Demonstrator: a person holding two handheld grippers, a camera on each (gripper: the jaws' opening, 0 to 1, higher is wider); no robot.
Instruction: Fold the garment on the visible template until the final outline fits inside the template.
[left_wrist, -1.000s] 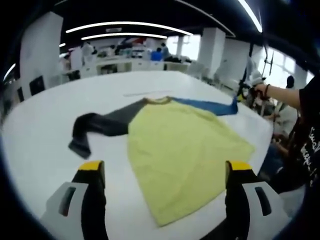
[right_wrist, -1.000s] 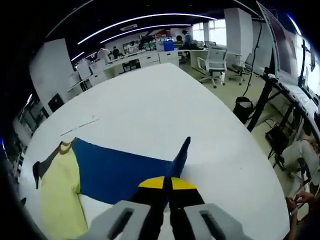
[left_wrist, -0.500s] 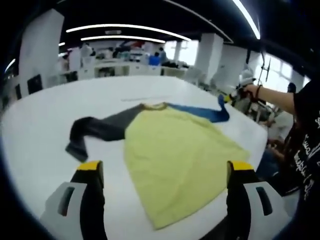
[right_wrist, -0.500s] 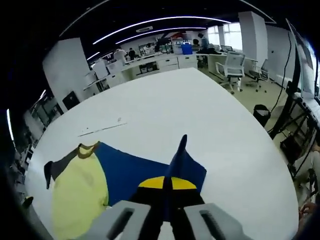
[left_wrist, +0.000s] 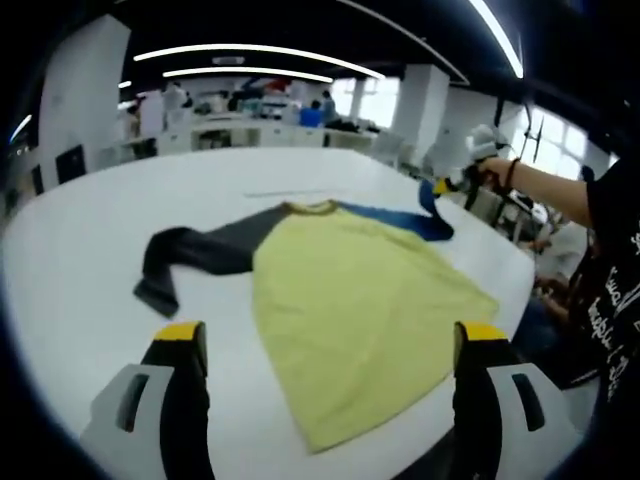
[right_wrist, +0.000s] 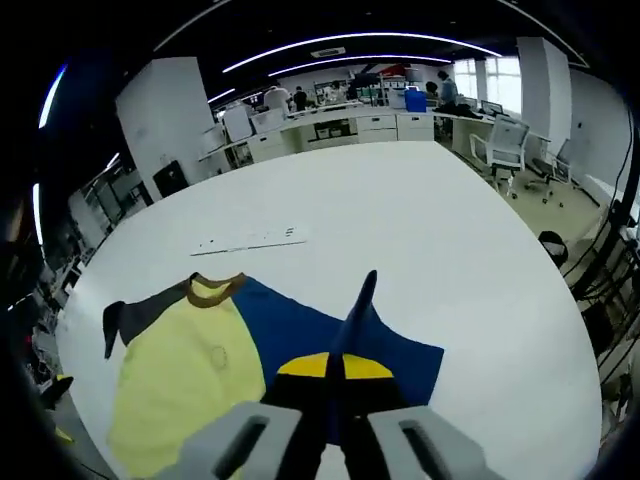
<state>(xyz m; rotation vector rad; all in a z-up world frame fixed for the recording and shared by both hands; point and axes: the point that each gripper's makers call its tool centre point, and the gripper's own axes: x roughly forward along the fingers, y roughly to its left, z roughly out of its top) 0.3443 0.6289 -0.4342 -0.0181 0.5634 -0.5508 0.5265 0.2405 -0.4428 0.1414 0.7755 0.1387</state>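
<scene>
Lifted higher, right claw (right_wrist: 335, 368) pinches the blue sleeve (right_wrist: 330, 335) folding inward; left claw (left_wrist: 325, 345) hovers wide.

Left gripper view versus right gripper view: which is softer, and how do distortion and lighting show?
Left gripper view: soft overall, the yellow-bodied shirt with one grey and one blue sleeve lacks crisp edges, and the white table bows strongly. Right gripper view: sharper, the blue sleeve clearly pinched in the right gripper; ceiling light strips curve into arcs, windows blow out.
</scene>
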